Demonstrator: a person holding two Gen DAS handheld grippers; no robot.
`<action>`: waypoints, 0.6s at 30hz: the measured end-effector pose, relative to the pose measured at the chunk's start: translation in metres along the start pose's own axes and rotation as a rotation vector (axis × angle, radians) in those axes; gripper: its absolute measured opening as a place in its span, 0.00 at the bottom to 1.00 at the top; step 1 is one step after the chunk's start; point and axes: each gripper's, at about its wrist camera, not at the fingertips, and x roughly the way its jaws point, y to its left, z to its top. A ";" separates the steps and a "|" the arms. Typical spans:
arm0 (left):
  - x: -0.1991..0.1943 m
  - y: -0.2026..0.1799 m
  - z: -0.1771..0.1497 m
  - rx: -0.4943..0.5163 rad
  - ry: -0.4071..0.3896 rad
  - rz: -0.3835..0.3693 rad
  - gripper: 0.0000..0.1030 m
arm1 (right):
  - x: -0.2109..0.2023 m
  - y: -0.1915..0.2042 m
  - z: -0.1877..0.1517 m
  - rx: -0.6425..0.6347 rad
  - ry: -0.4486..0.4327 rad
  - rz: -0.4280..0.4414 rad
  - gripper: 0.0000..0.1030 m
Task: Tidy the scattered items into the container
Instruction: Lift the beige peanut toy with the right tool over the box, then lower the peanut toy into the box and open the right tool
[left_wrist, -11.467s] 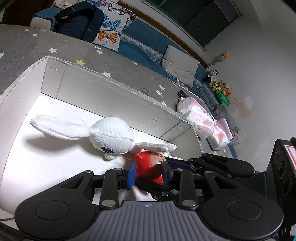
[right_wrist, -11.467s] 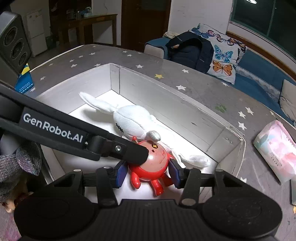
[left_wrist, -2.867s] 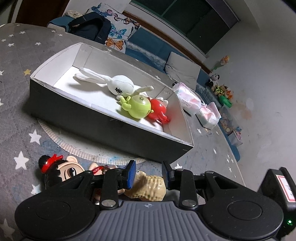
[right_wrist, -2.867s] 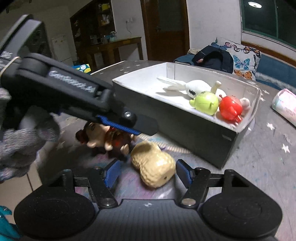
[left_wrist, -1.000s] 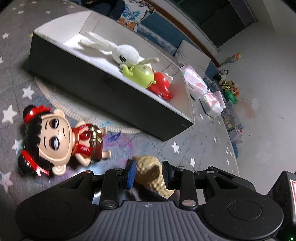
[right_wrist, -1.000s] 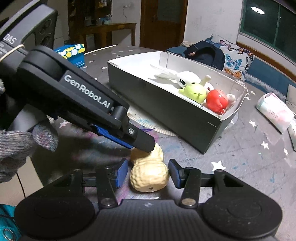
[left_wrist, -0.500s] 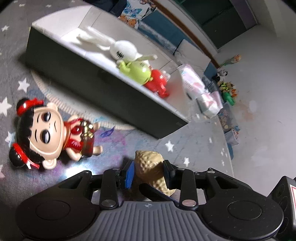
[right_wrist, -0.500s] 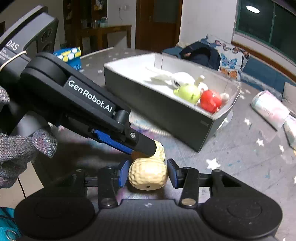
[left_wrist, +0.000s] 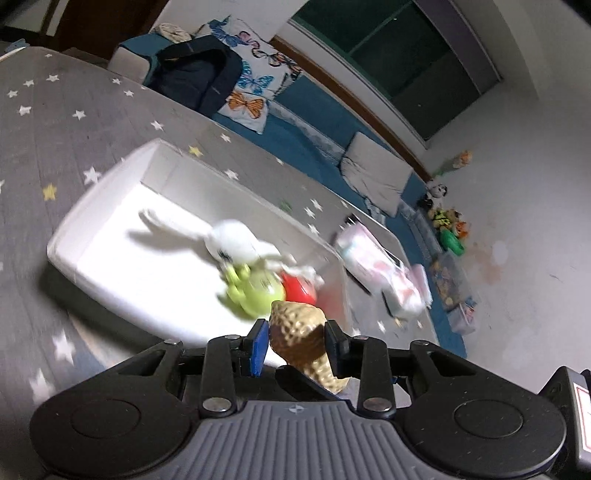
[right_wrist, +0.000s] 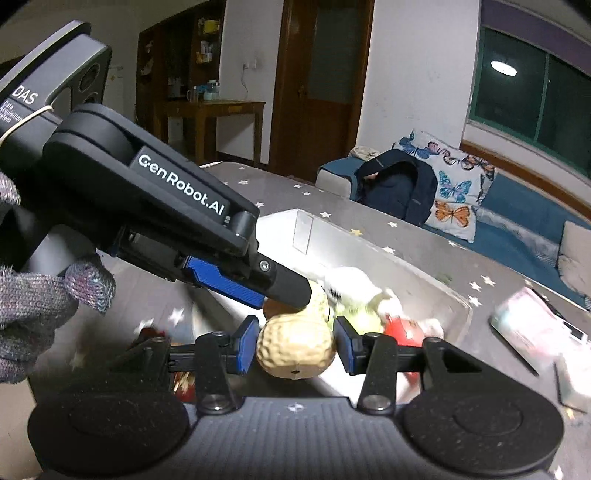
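Note:
Both grippers are shut on the tan peanut toy (left_wrist: 301, 334), one at each end, and hold it in the air at the near rim of the white box (left_wrist: 110, 177). My left gripper (left_wrist: 295, 345) pinches one lobe. My right gripper (right_wrist: 295, 345) pinches the other lobe (right_wrist: 295, 349). The left gripper's body (right_wrist: 177, 221) crosses the right wrist view. In the box lie a white plush rabbit (left_wrist: 236, 243), a green round toy (left_wrist: 255, 291) and a red round toy (left_wrist: 299, 291). The red-dressed doll (right_wrist: 181, 384) shows blurred below the right gripper.
The grey star-patterned mat (left_wrist: 55, 122) surrounds the box. Pink tissue packs (left_wrist: 380, 266) lie to the right of it. A blue sofa with butterfly cushions (left_wrist: 251, 92) and a dark backpack (left_wrist: 195, 70) stands behind.
Both grippers have lifted the peanut off the mat and carried it towards the box. The doll stays on the mat and has dropped out of the left wrist view.

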 end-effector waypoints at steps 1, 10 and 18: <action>0.005 0.005 0.007 -0.012 0.004 0.008 0.34 | 0.008 -0.003 0.005 0.002 0.006 0.007 0.43; 0.055 0.047 0.047 -0.090 0.080 0.075 0.34 | 0.088 -0.034 0.024 0.078 0.125 0.088 0.43; 0.084 0.069 0.055 -0.130 0.132 0.075 0.34 | 0.121 -0.045 0.016 0.093 0.197 0.107 0.43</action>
